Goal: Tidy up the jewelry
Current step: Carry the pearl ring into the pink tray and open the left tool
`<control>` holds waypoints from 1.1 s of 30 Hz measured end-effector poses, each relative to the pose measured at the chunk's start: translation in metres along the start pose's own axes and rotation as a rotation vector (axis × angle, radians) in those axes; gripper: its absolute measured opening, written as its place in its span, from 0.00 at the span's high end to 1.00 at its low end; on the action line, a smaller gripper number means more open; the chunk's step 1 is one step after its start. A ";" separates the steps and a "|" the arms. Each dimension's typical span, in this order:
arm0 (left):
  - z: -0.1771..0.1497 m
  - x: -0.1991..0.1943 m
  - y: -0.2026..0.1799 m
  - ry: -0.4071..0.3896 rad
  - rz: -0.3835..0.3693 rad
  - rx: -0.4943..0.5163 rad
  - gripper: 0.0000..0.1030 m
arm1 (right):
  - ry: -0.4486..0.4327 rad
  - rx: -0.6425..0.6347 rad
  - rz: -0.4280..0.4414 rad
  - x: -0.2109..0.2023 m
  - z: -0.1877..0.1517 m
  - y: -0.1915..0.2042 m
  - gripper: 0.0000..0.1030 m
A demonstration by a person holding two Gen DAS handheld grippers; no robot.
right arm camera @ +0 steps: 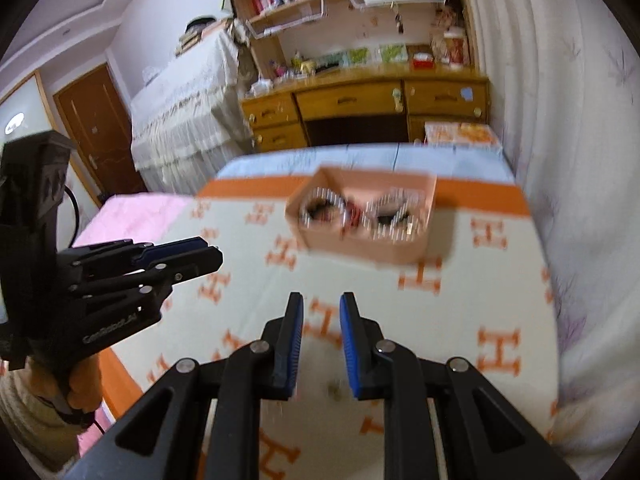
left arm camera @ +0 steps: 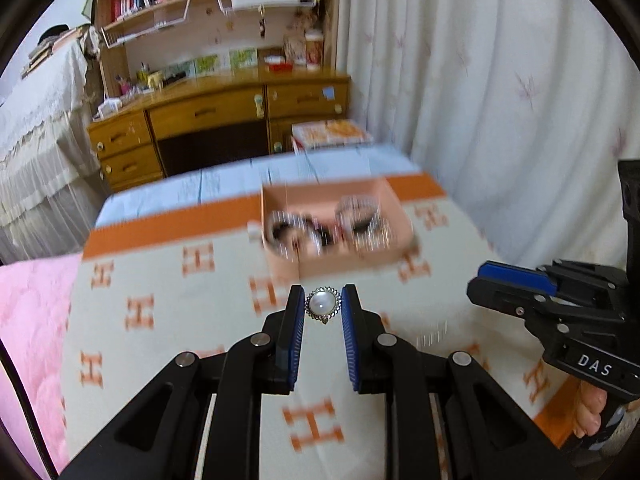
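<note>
Jaws of the left gripper [left arm camera: 323,302] pinch one round pearl-centred brooch with a sparkling silver rim [left arm camera: 323,305] between their blue pads, above a cream bed blanket patterned with orange H shapes [left arm camera: 168,304]. Beyond it sits one open pink cardboard box [left arm camera: 394,196] holding blurred glittering bangles, too smeared to count. Right gripper [right arm camera: 320,312] jaws stand narrowly apart, with nothing visibly between them.

Glossy pearl ring [left arm camera: 323,305] in silvery metal; matt cardboard box [left arm camera: 344,256] (pink); woven cloth blanket [left arm camera: 168,288]
</note>
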State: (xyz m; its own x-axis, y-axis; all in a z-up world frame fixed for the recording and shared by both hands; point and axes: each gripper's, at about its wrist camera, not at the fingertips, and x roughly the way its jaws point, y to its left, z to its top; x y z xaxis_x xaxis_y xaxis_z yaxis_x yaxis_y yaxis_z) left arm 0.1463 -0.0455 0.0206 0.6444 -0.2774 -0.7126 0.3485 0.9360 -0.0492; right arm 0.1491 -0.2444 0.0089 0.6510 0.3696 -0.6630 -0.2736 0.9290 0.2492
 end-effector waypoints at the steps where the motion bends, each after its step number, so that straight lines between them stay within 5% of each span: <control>1: 0.012 0.002 0.005 -0.009 -0.006 -0.007 0.84 | -0.015 0.003 -0.008 0.000 0.010 -0.002 0.82; 10: 0.079 0.061 0.040 0.044 -0.034 -0.110 0.84 | -0.021 0.158 -0.026 0.045 0.075 -0.035 0.82; 19: 0.076 0.136 0.039 0.149 -0.019 -0.172 0.83 | 0.156 0.240 -0.076 0.121 0.061 -0.062 0.81; 20: 0.073 0.141 0.038 0.160 -0.009 -0.176 0.81 | 0.181 0.247 -0.063 0.128 0.057 -0.064 0.81; 22: 0.068 0.147 0.037 0.189 0.007 -0.185 0.47 | 0.201 0.258 -0.049 0.133 0.051 -0.065 0.81; 24: 0.062 0.143 0.036 0.171 0.021 -0.189 0.24 | 0.202 0.250 -0.059 0.132 0.044 -0.064 0.81; 33: 0.045 0.099 0.040 0.081 0.063 -0.195 0.21 | 0.161 0.190 -0.074 0.105 0.030 -0.057 0.78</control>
State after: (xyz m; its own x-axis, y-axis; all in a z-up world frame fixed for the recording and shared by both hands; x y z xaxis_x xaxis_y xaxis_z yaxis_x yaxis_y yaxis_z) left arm 0.2546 -0.0452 -0.0204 0.6009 -0.2061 -0.7723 0.1659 0.9773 -0.1317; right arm 0.2540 -0.2578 -0.0536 0.5395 0.3065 -0.7843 -0.0818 0.9461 0.3135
